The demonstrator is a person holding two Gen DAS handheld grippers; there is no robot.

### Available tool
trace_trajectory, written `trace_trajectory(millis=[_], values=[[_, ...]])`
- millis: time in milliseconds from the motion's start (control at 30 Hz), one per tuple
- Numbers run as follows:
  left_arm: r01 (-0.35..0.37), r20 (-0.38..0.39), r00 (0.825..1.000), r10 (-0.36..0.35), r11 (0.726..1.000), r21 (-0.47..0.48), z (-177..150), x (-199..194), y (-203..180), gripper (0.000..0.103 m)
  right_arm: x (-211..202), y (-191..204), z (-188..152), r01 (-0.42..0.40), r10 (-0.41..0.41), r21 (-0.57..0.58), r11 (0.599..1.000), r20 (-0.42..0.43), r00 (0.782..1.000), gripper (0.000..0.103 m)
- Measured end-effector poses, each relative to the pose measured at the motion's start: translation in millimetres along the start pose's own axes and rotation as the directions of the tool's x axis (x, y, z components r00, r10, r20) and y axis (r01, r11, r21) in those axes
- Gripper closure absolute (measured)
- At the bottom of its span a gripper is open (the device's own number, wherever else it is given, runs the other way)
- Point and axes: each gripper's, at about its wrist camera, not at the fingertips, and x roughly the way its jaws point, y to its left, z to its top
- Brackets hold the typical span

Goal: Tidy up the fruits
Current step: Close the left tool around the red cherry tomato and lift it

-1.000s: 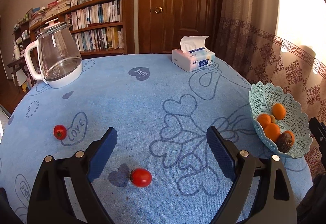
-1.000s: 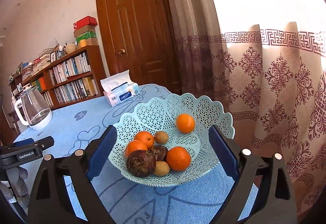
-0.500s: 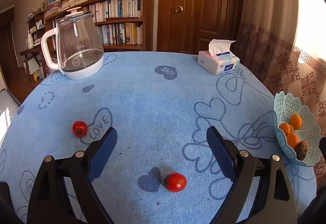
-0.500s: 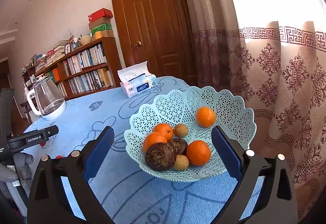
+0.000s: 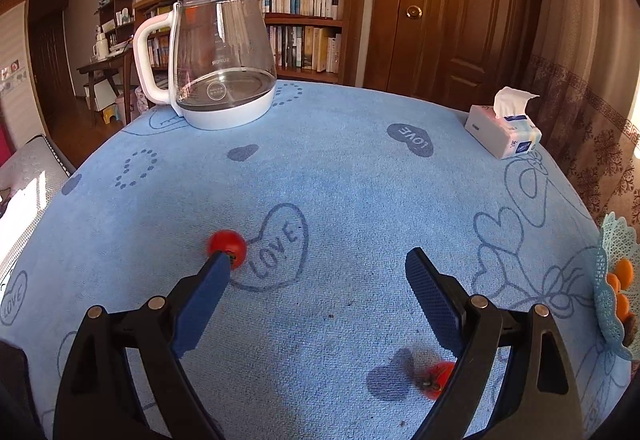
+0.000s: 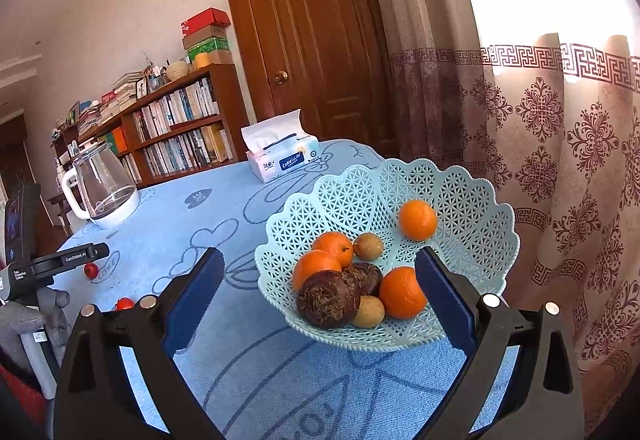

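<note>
Tomatoes point(image 5: 227, 244) and point(image 5: 438, 380) lie loose on the blue cloth point(image 5: 340, 175), likely light, smooth, soft-skinned, so the spread, empty left gripper point(image 5: 316, 264) should pinch gently across the middle.

In the left wrist view, the left claw point(image 5: 316, 264) is covering part of each tomato: its left finger point(image 5: 202, 300) is overlapping the far tomato point(image 5: 226, 243), and its right arm is hiding half of the blurred near tomato point(image 5: 438, 380). The picture's right edge is cutting off the fruit basket point(image 5: 610, 280). In the right wrist view, the dark fruits point(image 6: 328, 298) are partly masking the oranges point(image 6: 316, 266) behind them.
</note>
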Motion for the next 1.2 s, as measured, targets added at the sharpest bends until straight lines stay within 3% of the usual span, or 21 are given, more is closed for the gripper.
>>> trace_trajectory(millis=[233, 400, 600, 767, 1067, 1200], values=[[-0.040, -0.020, 0.999, 0.040, 0.999, -0.025, 3.3, 15.4, 19.4, 0.015, 0.0, 0.1, -0.1, -0.003, 0.003, 0.006, 1.000, -0.002, 1.000, 0.006], [-0.036, -0.063, 0.997, 0.033, 0.998, -0.045, 7.5, 29.3, 31.0, 0.038, -0.2, 1.2, -0.6, -0.006, 0.006, 0.000, 1.000, -0.002, 1.000, 0.006], [-0.074, -0.057, 0.996, 0.072, 0.996, -0.039, 11.5, 36.6, 39.1, 0.054, -0.7, 1.5, -1.3, -0.007, 0.007, 0.000, 1.000, -0.003, 1.000, 0.006], [-0.113, -0.063, 0.992, 0.110, 0.992, -0.046, 10.5, 41.8, 46.5, 0.055, -0.3, 1.9, -1.7, -0.008, 0.008, 0.000, 1.000, -0.004, 1.000, 0.006], [-0.114, -0.142, 0.985, 0.098, 0.988, -0.104, 8.5, 57.0, 62.6, 0.055, -0.1, 1.3, -1.2, -0.008, 0.008, 0.000, 1.000, -0.005, 1.000, 0.006], [-0.121, -0.141, 0.984, 0.106, 0.987, -0.101, 7.5, 55.1, 62.5, 0.074, 0.1, 2.1, -1.8, -0.009, 0.009, 0.002, 1.000, -0.007, 1.000, 0.006]])
